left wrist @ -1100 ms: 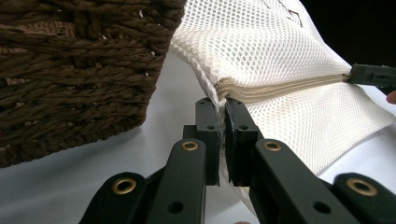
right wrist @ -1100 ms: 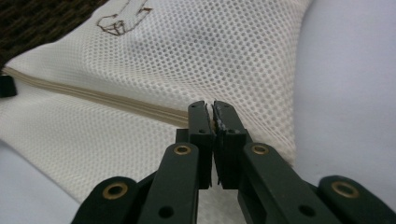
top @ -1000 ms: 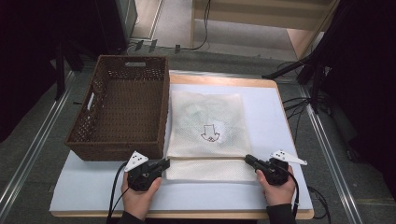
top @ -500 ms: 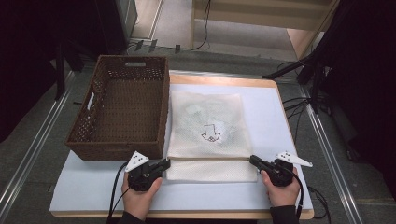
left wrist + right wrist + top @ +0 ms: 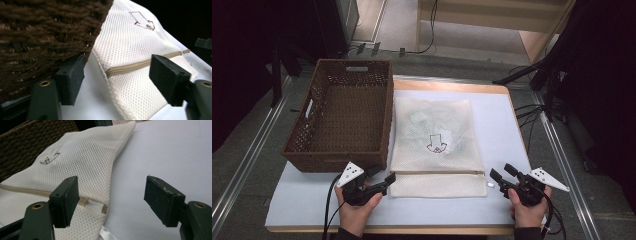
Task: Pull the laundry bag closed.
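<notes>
A white mesh laundry bag (image 5: 432, 135) with a small printed logo lies flat on the white table top, its tan zipper (image 5: 437, 173) running across near the front end. My left gripper (image 5: 384, 174) is open at the bag's near-left corner, and its view shows the zipper (image 5: 140, 65) between the jaws. At the near-right corner my right gripper (image 5: 500, 171) is open too, a short gap from the bag. In the right gripper view the zipper pull (image 5: 96, 206) lies just beside the left jaw, and the bag (image 5: 82, 157) stretches away behind it.
A brown wicker basket (image 5: 337, 162) stands on the table's left side, touching the bag's left edge and close behind my left gripper. White table surface (image 5: 507, 125) lies to the right of the bag. Cables and dark stands are on the floor beyond the table.
My right gripper has shifted a little to the right, away from the bag's corner. The left gripper and the bag have stayed put.
</notes>
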Available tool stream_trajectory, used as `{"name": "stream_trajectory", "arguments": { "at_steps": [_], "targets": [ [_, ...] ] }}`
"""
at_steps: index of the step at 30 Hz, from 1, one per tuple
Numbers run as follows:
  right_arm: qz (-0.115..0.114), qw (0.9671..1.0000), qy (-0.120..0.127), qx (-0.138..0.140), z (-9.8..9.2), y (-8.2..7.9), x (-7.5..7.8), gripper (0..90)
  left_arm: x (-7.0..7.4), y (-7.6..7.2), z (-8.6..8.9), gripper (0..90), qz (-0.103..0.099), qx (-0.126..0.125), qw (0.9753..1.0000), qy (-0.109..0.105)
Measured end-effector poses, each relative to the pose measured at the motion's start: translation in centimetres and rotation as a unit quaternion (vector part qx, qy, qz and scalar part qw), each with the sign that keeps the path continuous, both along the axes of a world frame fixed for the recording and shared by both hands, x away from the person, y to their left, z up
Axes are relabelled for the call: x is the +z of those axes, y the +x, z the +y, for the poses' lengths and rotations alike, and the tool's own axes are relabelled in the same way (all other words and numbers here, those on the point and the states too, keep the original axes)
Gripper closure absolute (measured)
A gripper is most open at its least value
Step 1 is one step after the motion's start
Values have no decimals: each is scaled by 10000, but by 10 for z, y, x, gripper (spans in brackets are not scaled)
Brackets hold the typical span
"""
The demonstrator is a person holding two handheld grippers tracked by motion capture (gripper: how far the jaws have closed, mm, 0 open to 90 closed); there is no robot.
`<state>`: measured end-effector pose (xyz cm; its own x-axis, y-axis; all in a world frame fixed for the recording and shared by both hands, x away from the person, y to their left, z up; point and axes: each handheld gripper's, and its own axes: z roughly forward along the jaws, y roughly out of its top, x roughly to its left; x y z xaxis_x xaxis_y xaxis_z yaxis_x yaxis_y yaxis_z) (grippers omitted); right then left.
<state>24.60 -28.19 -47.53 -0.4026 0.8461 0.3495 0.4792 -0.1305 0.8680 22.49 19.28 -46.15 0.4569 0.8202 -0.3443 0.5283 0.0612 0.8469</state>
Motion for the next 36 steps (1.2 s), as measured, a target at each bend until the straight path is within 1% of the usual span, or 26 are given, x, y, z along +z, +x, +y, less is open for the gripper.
{"name": "stream_trajectory", "arguments": {
  "at_steps": [1,4,8,9,11,13,16,23,27,29,31,36],
  "targets": [
    [-13,10000,-21,5,0,-1,1,240,1,-1,1,234,-75,4,10000,55],
    [-99,9999,-90,31,-2,-4,3,190,3,-4,4,206,-181,-12,9997,160],
    [-128,9999,-68,-4,-6,-6,4,147,6,-6,11,166,-269,-4,9995,180],
    [-151,9998,-100,-16,-8,-6,4,146,6,-7,14,160,-293,8,9994,170],
    [-79,9999,-118,-88,-9,-7,4,142,8,-8,18,149,-343,61,9993,157],
    [-77,9997,-211,-116,-9,-8,3,140,10,-9,22,139,-427,86,9989,191],
    [-86,9996,-218,-161,-11,-8,3,139,12,-11,25,124,-529,98,9981,316],
    [-60,9993,-281,-243,-12,-7,0,139,15,-16,30,74,-715,-20,9959,555],
    [-45,9991,-309,-277,-12,-7,-1,139,16,-17,34,32,-784,-122,9956,503],
    [5,9992,-290,-290,-12,-7,-1,139,17,-18,37,28,-844,-102,9951,515],
    [-7,9991,-296,-297,-12,-7,-1,139,18,-18,38,27,-867,-80,9948,528],
    [-33,9990,-322,-294,-12,-7,-1,139,19,-18,41,26,-865,-28,9948,539]
  ]
}}
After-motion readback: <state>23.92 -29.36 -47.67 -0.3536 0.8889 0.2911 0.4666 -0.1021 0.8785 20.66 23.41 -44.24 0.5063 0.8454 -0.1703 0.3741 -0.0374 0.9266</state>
